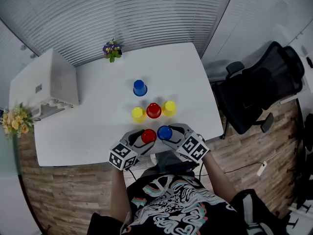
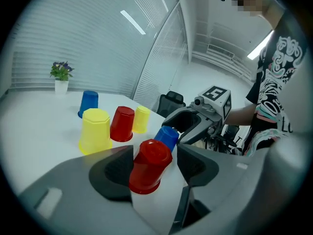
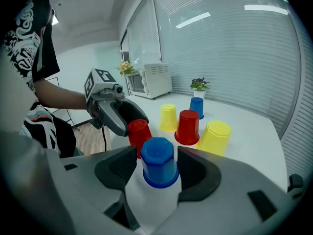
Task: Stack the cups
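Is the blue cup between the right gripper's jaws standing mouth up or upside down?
Upside down: the blue cup shows its closed base on top, and its wider rim is down on the table.

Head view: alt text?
From above: the left gripper straddles a red cup and the right gripper a blue cup at a white table's near edge. Beyond, two yellow cups flank a second red cup; a far blue cup stands alone.
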